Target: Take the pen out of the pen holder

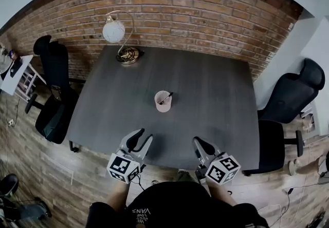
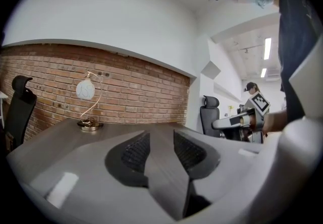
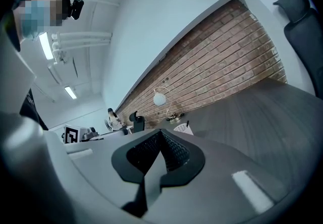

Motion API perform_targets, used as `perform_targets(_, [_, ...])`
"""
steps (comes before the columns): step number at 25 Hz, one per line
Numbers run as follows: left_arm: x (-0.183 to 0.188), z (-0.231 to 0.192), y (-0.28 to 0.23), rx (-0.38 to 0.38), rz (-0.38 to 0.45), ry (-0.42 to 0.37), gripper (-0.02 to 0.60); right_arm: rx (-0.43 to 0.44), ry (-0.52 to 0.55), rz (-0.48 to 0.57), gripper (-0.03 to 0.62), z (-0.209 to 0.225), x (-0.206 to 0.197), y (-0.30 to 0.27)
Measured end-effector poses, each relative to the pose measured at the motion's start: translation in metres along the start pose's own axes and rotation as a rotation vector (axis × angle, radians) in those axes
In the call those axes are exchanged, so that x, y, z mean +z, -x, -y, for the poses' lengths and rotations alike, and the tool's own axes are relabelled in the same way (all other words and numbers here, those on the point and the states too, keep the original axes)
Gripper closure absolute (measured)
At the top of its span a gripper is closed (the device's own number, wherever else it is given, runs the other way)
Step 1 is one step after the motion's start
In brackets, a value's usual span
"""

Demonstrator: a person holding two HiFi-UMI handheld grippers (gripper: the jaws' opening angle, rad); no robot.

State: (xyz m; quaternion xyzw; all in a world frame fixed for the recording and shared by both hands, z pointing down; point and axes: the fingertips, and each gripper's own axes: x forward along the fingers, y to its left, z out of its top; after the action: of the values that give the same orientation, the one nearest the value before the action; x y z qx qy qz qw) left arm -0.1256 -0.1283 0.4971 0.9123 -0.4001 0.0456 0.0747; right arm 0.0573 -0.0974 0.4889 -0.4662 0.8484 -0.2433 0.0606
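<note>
A pink pen holder (image 1: pixel 163 102) stands near the middle of the dark grey table (image 1: pixel 216 93), with a black pen (image 1: pixel 166 98) leaning in it. Both grippers hover at the table's near edge, well short of the holder. The left gripper (image 1: pixel 140 141) is open, and only tabletop shows between its fingers (image 2: pixel 162 142). My right gripper (image 1: pixel 202 146) is shut with nothing in it, its pads meeting at the tips (image 3: pixel 161 134). In the right gripper view the pen holder (image 3: pixel 181 129) and pen (image 3: pixel 187 124) show small just beyond the jaws. No holder shows in the left gripper view.
A desk lamp (image 1: pixel 119 37) with a white globe stands at the table's far left by the brick wall. Black office chairs stand to the left (image 1: pixel 54 93) and right (image 1: pixel 293 93). A white shelf (image 1: pixel 18 75) is at far left.
</note>
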Motion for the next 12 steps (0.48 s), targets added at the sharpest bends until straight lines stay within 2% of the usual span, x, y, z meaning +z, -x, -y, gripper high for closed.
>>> perform_targets(12, [0.012, -0.016, -0.086, -0.016, -0.046, -0.07, 0.426, -0.005, -0.028, 0.003, 0.592, 0.06, 0.025, -0.014])
